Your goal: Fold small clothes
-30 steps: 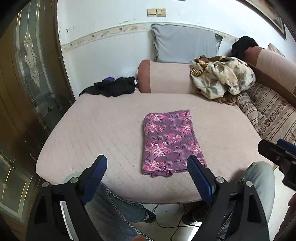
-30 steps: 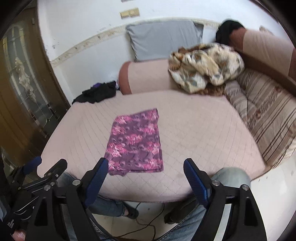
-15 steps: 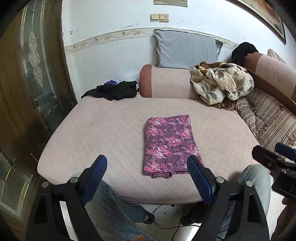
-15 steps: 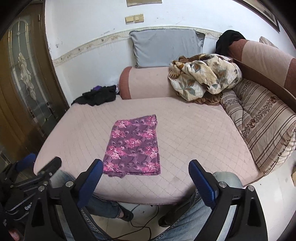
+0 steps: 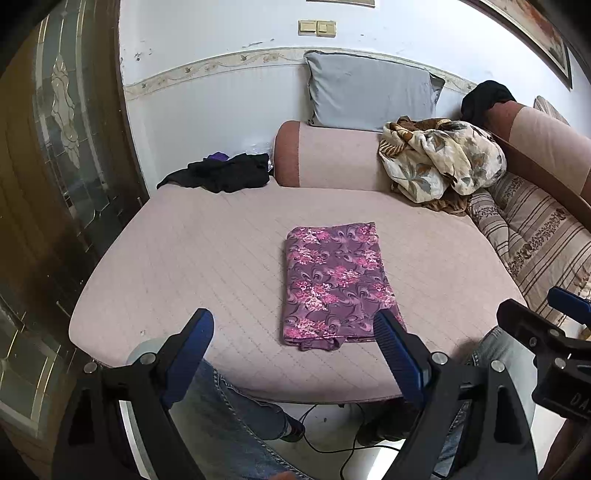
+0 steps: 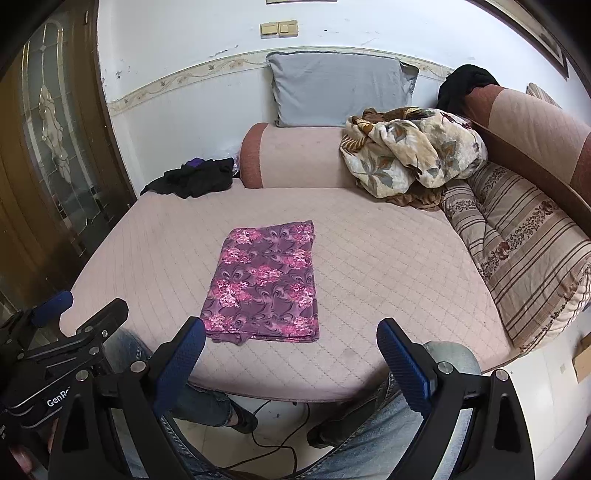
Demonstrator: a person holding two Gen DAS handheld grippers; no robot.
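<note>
Right gripper in left wrist view: cut off by right edge, only one black arm and blue tip showing; jaw spacing unreadable there. Left gripper in right wrist view: partly cut by left edge, lettering on body truncated. Framed picture: cropped by top-right corner, subject unreadable. Dark garment on sofa back: shape unclear. Purple item under black clothes pile: mostly buried, type unknown. Folded floral cloth: underlayers hidden, garment type unclear. Person's feet: partly behind gripper fingers.
</note>
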